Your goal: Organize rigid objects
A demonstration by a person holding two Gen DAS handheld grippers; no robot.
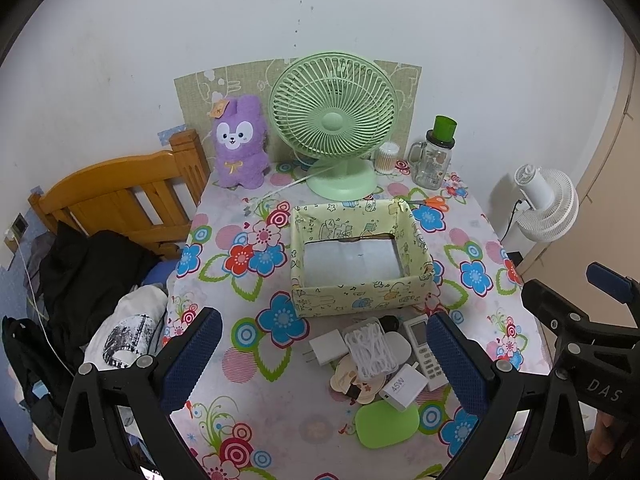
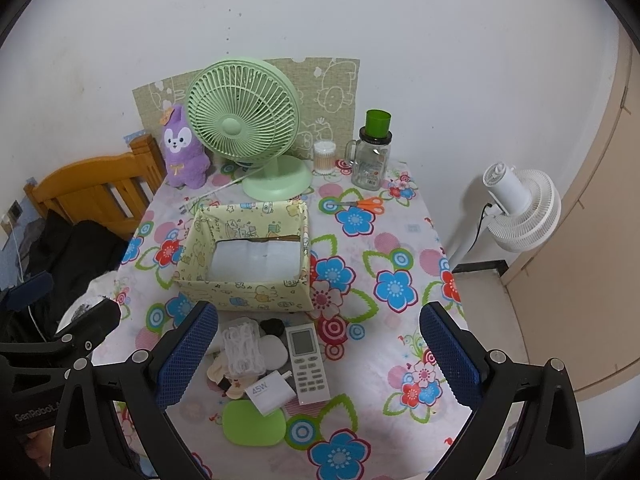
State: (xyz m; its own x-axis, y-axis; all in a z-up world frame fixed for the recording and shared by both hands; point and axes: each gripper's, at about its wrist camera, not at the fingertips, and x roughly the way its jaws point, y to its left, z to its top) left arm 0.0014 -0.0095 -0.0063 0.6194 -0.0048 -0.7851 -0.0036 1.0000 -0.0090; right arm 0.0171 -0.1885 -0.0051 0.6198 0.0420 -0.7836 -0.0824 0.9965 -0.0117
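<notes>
Both grippers are hanging wide open with nothing in them, left gripper [image 1: 324,360] and right gripper [image 2: 320,356] hovering over the near pile: remote [image 2: 307,364], 45W charger [image 2: 264,394], green case [image 2: 254,424]. The box [image 2: 244,292] just beyond is sitting empty on the surface [image 2: 400,240], so I'd say sorting isn't started.

box [image 1: 362,258]: open, empty | remote [image 2: 307,364], chargers, cases: piled just before it

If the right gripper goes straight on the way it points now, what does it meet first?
Probably the remote, lying on the table among the small items just ahead between the open fingers; the box sits beyond. Depth is unclear.
</notes>
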